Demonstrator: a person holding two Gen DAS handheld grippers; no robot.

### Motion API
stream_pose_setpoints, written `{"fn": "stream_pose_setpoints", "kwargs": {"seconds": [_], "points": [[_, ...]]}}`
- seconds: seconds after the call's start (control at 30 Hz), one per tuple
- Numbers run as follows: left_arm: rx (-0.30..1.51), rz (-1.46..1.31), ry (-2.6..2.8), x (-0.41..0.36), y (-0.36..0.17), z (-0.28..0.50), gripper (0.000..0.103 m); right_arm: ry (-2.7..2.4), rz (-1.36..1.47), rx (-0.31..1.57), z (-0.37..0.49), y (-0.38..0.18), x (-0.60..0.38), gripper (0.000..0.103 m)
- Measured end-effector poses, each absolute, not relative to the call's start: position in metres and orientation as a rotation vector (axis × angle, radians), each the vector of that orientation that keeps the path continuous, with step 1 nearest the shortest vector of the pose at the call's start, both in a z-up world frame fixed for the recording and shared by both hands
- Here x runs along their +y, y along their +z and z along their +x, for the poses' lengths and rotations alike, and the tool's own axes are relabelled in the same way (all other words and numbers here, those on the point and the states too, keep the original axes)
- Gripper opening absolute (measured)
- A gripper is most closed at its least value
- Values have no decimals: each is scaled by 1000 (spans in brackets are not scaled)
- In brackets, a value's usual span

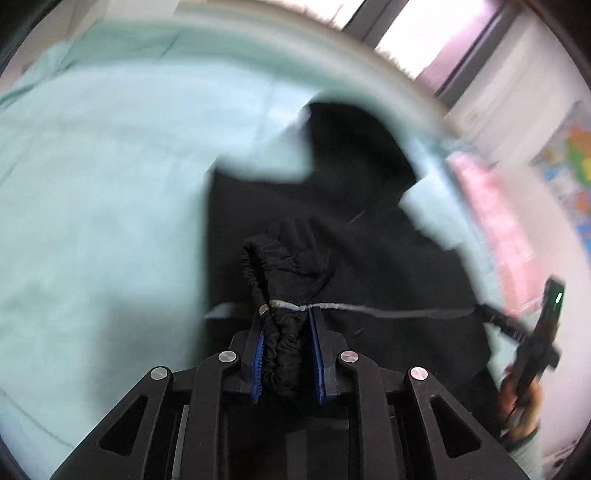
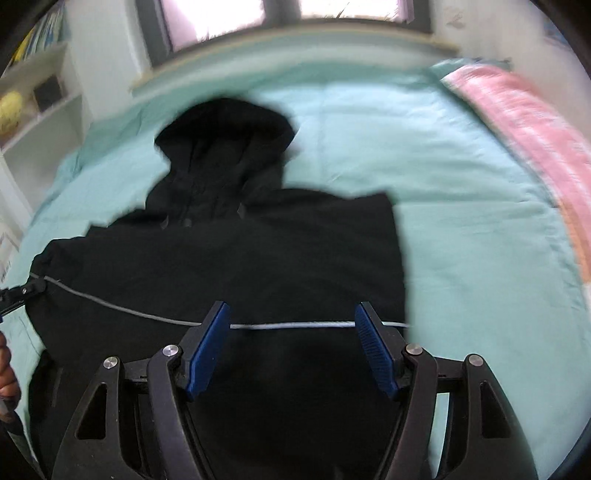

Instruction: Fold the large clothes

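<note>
A black hooded jacket (image 2: 258, 258) lies on a mint green bed sheet (image 2: 461, 206), its hood (image 2: 225, 136) toward the window. A thin grey stripe (image 2: 295, 325) runs across its body. My left gripper (image 1: 286, 325) is shut on a bunched elastic cuff (image 1: 284, 347) of the jacket, held above the jacket body (image 1: 369, 266). My right gripper (image 2: 291, 325) is open and empty, hovering just over the jacket at the stripe. In the left wrist view the right gripper (image 1: 532, 332) shows at the far right. In the right wrist view the left gripper's tip (image 2: 22, 291) shows at the left edge.
A pink blanket (image 2: 535, 125) lies along the bed's right side. White shelves (image 2: 40, 103) with a yellow toy stand at the left. A window (image 2: 280, 11) is behind the bed. A colourful poster (image 1: 569, 173) hangs on the wall.
</note>
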State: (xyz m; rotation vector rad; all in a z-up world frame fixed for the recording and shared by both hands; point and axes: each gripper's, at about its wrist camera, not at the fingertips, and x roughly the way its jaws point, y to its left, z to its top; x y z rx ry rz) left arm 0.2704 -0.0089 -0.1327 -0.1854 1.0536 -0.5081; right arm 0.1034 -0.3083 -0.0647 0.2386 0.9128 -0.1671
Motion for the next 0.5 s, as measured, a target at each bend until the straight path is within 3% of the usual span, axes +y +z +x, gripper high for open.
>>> {"fn": "stream_pose_setpoints", "kwargs": {"seconds": [0.1, 0.27, 0.33, 0.37, 0.5], "points": [[1135, -294, -566, 6, -176, 281, 24, -215, 153, 1002, 129, -113, -295, 81], [983, -148, -571, -1, -132, 259, 28, -228, 171, 1020, 127, -97, -299, 82], [877, -20, -567, -18, -100, 237, 42, -200, 200, 982, 125, -80, -299, 82], [841, 10, -573, -25, -89, 231, 53, -170, 223, 934, 124, -66, -296, 82], [789, 65, -591, -68, -69, 238, 56, -150, 169, 854, 141, -39, -265, 84]]}}
